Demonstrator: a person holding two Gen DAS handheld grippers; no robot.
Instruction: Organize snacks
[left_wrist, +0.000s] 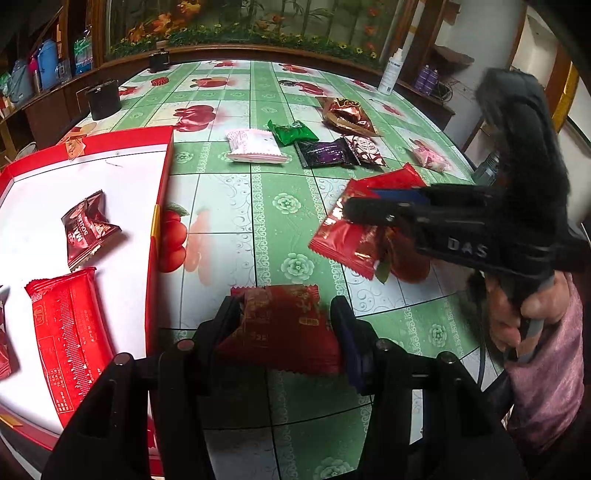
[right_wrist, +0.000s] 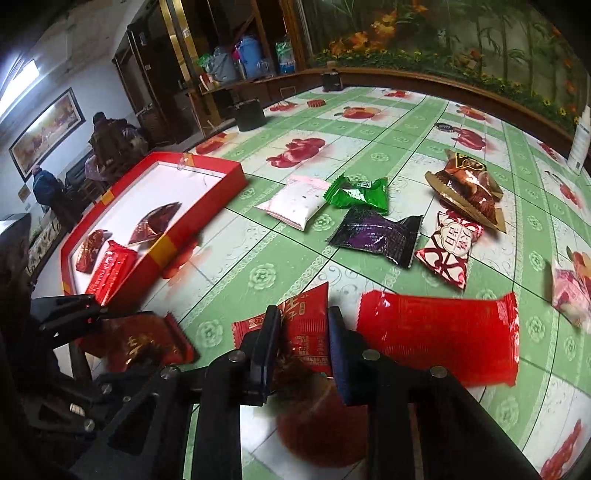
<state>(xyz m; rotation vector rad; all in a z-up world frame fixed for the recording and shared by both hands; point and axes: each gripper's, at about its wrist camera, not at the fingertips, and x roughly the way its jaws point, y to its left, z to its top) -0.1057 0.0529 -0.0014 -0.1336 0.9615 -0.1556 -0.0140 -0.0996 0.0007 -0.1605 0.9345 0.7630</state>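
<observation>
My left gripper (left_wrist: 286, 325) is shut on a dark red snack packet (left_wrist: 284, 325) and holds it above the table beside the red box (left_wrist: 162, 192). The box holds a long red packet (left_wrist: 70, 343) and a brown packet (left_wrist: 88, 229). My right gripper (right_wrist: 301, 332) is shut on a red packet with gold print (right_wrist: 299, 325), just above the table. It also shows in the left wrist view (left_wrist: 347, 210). A plain red packet (right_wrist: 439, 336) lies right of it.
On the green flowered tablecloth (right_wrist: 266, 251) lie loose packets: white-pink (right_wrist: 295, 201), green (right_wrist: 360, 192), black-purple (right_wrist: 376, 234), red-white (right_wrist: 448, 249), brown-gold (right_wrist: 469, 186), pink (right_wrist: 570, 295). A black cup (left_wrist: 103, 98) and a white bottle (left_wrist: 389, 74) stand at the back.
</observation>
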